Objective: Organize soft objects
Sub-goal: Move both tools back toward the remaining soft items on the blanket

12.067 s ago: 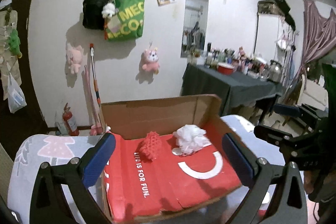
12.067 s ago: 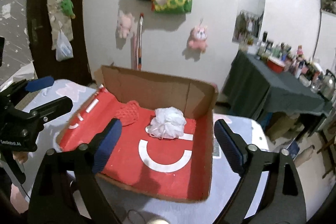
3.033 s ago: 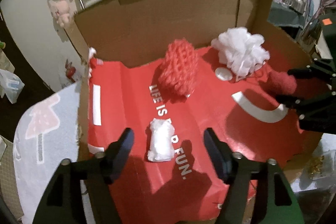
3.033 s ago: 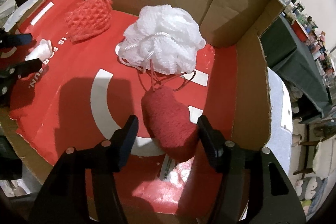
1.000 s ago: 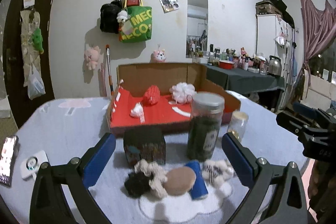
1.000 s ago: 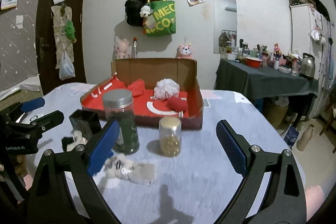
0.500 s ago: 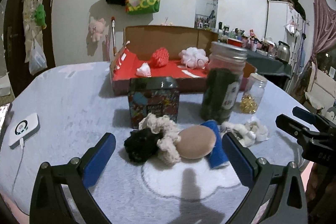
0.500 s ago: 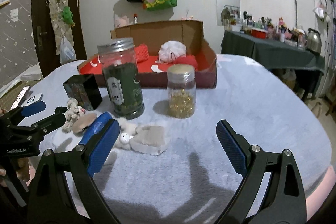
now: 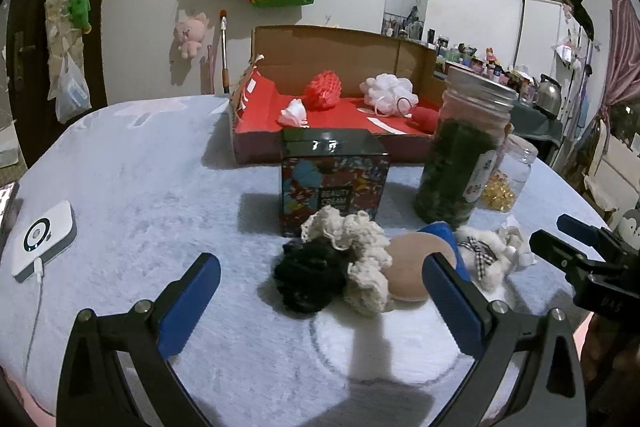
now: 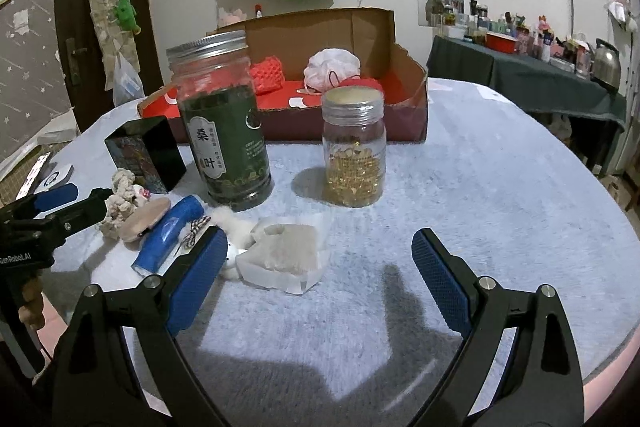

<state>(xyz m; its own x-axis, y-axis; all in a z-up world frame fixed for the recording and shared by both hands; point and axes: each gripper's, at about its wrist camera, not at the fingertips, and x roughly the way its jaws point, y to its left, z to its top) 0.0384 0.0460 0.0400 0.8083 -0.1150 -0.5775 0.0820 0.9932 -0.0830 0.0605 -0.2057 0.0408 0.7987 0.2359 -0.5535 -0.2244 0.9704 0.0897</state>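
Observation:
A heap of soft things lies on the pale fuzzy table: a black scrunchie [image 9: 308, 279], a cream scrunchie [image 9: 352, 231], a beige puff [image 9: 412, 267], a blue roll [image 9: 440, 229] and a white fluffy piece with a checked bow [image 9: 484, 259]. My left gripper [image 9: 320, 279] is open, its jaws either side of the black scrunchie and puff. My right gripper [image 10: 318, 251] is open just before a wrapped pale sponge [image 10: 286, 251]. Behind, the red-lined cardboard box [image 9: 340, 43] holds a red mesh ball [image 9: 323, 91], a white loofah [image 9: 386, 89], a white cloth [image 9: 294, 113] and a red sponge [image 9: 426, 117].
A patterned black tin [image 9: 334, 179], a tall jar of green leaves [image 10: 222, 131] and a small jar of gold capsules [image 10: 354, 151] stand between the heap and the box. A white device on a cable [image 9: 44, 239] lies at the table's left edge.
Both grippers have come lower and closer to the heap on the table. Both remain open with nothing held.

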